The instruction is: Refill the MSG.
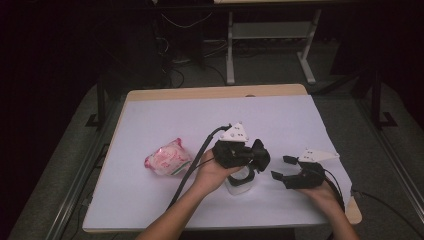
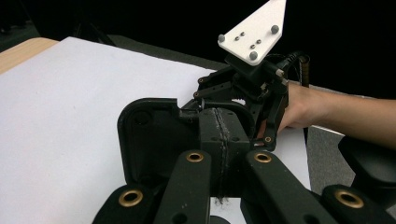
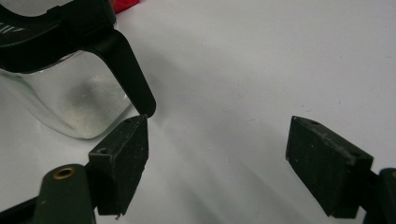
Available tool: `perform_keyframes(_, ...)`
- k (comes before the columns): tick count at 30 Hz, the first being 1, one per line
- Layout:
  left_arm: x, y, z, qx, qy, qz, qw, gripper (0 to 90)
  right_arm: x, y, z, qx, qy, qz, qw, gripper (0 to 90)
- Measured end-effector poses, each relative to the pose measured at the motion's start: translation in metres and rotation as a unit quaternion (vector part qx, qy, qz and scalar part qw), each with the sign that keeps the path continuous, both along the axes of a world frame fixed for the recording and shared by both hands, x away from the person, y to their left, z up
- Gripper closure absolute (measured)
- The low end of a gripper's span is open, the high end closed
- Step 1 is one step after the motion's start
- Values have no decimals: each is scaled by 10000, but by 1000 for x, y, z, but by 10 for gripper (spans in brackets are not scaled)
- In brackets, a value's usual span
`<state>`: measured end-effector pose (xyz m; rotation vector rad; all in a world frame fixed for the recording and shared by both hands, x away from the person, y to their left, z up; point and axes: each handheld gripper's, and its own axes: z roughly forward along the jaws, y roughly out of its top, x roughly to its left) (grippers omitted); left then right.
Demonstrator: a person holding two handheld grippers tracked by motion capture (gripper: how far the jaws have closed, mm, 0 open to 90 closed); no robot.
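Glass jug (image 1: 241, 181) stands near the desk's (image 1: 150, 115) front edge, right of centre. Left gripper (image 1: 257, 159) is clamped fully on the jug's black lid (image 2: 154, 140). Right gripper (image 1: 284, 168) rests just beside the jug, jaws apart, holding nothing.

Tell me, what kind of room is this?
Probably a lab or workshop, not a home. A work table wears a plain white cover, loose cables trail over the floor behind it, and a metal desk frame stands there.

Dim room, grey carpet floor (image 1: 350, 150), white-covered wooden table (image 1: 165, 93) beneath both grippers, white metal desk frame (image 1: 230, 50) beyond them, loose floor cables (image 1: 175, 75).
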<state>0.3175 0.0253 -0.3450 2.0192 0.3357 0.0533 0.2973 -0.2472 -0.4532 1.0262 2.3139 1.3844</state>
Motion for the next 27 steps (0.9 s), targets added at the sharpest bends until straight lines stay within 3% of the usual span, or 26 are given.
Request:
perform_keyframes(12, -3, 5, 6, -35, -48, -12, 10000, 899, 0, -1, 0, 6, -4, 9, 10000, 208)
perform_keyframes(19, -9, 26, 20, -79, -38, 60, 9999, 899, 0, 0, -1, -6, 14, 0, 10000, 208)
perform_keyframes(27, -12, 62, 35, -52, -32, 289, 9996, 898, 0, 0, -1, -25, 38, -3, 10000, 208)
